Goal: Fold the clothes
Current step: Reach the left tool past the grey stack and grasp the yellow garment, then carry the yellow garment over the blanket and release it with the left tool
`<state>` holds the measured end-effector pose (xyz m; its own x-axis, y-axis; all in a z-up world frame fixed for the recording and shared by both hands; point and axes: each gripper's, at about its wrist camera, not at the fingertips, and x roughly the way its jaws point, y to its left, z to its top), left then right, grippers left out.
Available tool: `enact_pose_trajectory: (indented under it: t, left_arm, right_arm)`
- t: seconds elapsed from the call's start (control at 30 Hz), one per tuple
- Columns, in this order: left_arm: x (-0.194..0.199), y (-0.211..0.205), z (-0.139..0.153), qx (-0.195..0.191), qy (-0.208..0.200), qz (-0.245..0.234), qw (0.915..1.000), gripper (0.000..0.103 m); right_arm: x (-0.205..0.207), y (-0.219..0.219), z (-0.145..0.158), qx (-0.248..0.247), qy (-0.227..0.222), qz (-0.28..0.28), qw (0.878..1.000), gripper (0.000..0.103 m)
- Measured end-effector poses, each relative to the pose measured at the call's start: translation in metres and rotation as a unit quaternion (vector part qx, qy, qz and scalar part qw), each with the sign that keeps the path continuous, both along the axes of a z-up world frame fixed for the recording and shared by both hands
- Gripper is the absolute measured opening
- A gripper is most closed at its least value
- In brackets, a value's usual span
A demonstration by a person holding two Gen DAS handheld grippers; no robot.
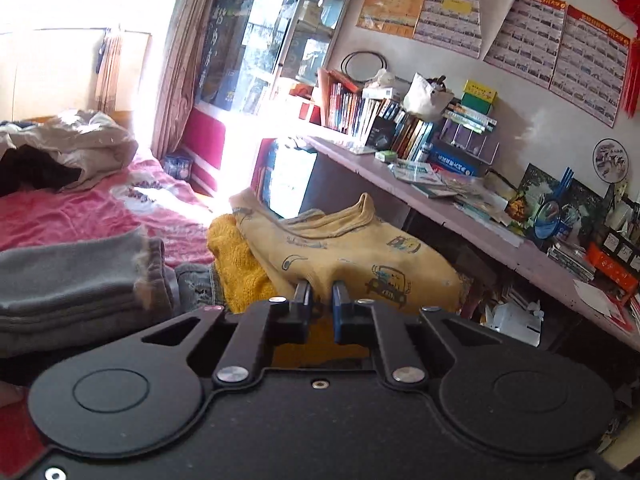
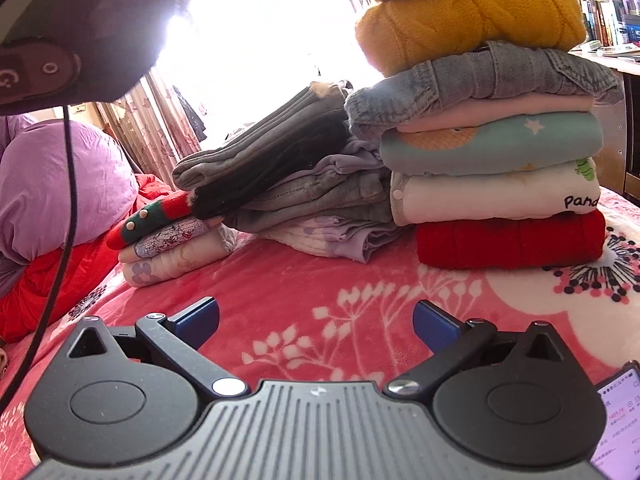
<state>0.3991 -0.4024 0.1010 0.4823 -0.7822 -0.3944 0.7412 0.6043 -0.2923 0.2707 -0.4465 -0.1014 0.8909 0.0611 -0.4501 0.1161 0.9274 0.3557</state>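
The pale yellow printed top [image 1: 360, 256], patterned with small cartoon cars, lay on the very top of the tall stack of folded clothes [image 2: 492, 160], and the left gripper [image 1: 320, 294] was at its near edge with its blue pads drawn narrow and a fold of the yellow cloth pinched between them. Directly beneath that top sat a mustard knitted sweater [image 1: 236, 268], then a denim garment [image 2: 480, 80], then pale pink, mint star-print and cream pieces, with a red knit [image 2: 508, 240] at the base of the stack. To the left of the stack, touching it, leaned a lower pile of grey garments [image 2: 280, 176], and further left a small pile with a red-and-green piece [image 2: 152, 216] on top. All of this rested on a pink floral blanket [image 2: 320, 292] covering the bed. The right gripper [image 2: 316, 320] hovered low over that blanket in front of the stack, well apart from it, its fingers spread wide and holding nothing. A phone [image 2: 616, 424] with a lit screen lay on the blanket at the right gripper's right side. Beyond the stack, a long desk [image 1: 460, 216] crowded with books ran along the wall under hung posters.
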Motion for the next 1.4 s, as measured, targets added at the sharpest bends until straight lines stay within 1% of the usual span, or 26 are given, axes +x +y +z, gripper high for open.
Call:
enact_pose_trajectory:
  t: [0.1,0.17,0.3,0.4,0.47,0.53,0.6,0.67,0.7,0.8,0.87,0.9,0.93,0.97,1.0,1.07,1.1,1.17,1.2,1.3,1.33,1.37,1.4]
  left_arm:
    - [-0.011,0.017,0.022,-0.027,-0.029,0.014,0.9991,0.006]
    - [-0.017,0.029,0.038,-0.042,-0.042,0.025,0.9979,0.006]
    - [-0.032,0.064,0.073,-0.057,-0.07,0.045,0.9949,0.006]
    - [-0.052,0.096,0.089,-0.05,-0.089,0.059,0.993,0.006]
    - [-0.066,0.121,0.092,-0.026,-0.1,0.075,0.9918,0.006]
    - [-0.076,0.144,0.088,0.003,-0.105,0.092,0.9903,0.006]
    - [-0.08,0.168,0.076,0.045,-0.1,0.117,0.9871,0.006]
    - [-0.079,0.194,0.058,0.086,-0.087,0.146,0.9817,0.006]
    - [-0.078,0.206,0.05,0.098,-0.082,0.158,0.9792,0.006]
    - [-0.075,0.245,0.023,0.119,-0.065,0.198,0.9708,0.006]
    - [-0.083,0.273,0.009,0.112,-0.056,0.216,0.9683,0.006]
    - [-0.09,0.285,0.001,0.115,-0.053,0.222,0.9668,0.006]
    - [-0.097,0.297,-0.007,0.119,-0.046,0.222,0.9666,0.006]
    - [-0.105,0.308,-0.018,0.125,-0.031,0.214,0.9683,0.006]
    - [-0.113,0.317,-0.031,0.139,-0.02,0.208,0.968,0.006]
    - [-0.135,0.332,-0.06,0.188,-0.004,0.194,0.963,0.006]
    - [-0.145,0.34,-0.075,0.205,0.01,0.185,0.9611,0.007]
    - [-0.161,0.357,-0.101,0.22,0.048,0.176,0.9582,0.008]
    - [-0.168,0.367,-0.11,0.219,0.059,0.182,0.9567,0.008]
    - [-0.178,0.397,-0.13,0.189,0.096,0.216,0.9531,0.009]
    - [-0.178,0.405,-0.135,0.177,0.108,0.228,0.9513,0.009]
    - [-0.178,0.411,-0.139,0.167,0.117,0.238,0.9494,0.01]
    - [-0.177,0.415,-0.144,0.158,0.126,0.25,0.947,0.015]
  right_arm:
    - [-0.002,-0.005,0.001,0.002,0.0,-0.005,1.0,0.102]
    - [-0.004,-0.008,0.001,0.004,0.001,-0.007,1.0,0.102]
    - [-0.006,-0.009,0.001,0.007,0.002,-0.005,1.0,0.102]
    - [-0.006,-0.009,0.0,0.021,0.006,0.001,1.0,0.102]
    - [-0.005,-0.008,-0.002,0.035,0.011,0.006,0.999,0.102]
    - [-0.004,-0.006,-0.003,0.047,0.017,0.01,0.999,0.102]
    - [-0.002,0.0,-0.005,0.056,0.021,0.022,0.998,0.102]
    - [-0.001,0.009,-0.006,0.06,0.028,0.037,0.997,0.102]
    - [0.001,0.014,-0.007,0.061,0.03,0.045,0.997,0.102]
    - [0.004,0.03,-0.007,0.066,0.037,0.074,0.994,0.102]
    - [0.005,0.04,-0.007,0.074,0.037,0.092,0.992,0.102]
    - [0.005,0.046,-0.007,0.075,0.036,0.101,0.991,0.102]
    - [0.005,0.051,-0.006,0.077,0.035,0.111,0.99,0.102]
    - [0.005,0.056,-0.005,0.08,0.033,0.121,0.989,0.102]
    - [0.006,0.061,-0.004,0.085,0.031,0.131,0.987,0.102]
    - [0.008,0.071,-0.004,0.091,0.028,0.151,0.984,0.102]
    - [0.01,0.077,-0.004,0.094,0.028,0.16,0.982,0.102]
    - [0.012,0.088,-0.004,0.099,0.028,0.177,0.979,0.102]
    - [0.013,0.095,-0.004,0.101,0.028,0.188,0.977,0.101]
    - [0.018,0.118,-0.005,0.101,0.029,0.219,0.97,0.097]
    - [0.02,0.126,-0.006,0.101,0.03,0.231,0.967,0.093]
    - [0.023,0.134,-0.006,0.102,0.031,0.243,0.964,0.086]
    - [0.026,0.143,-0.007,0.101,0.035,0.257,0.96,0.082]
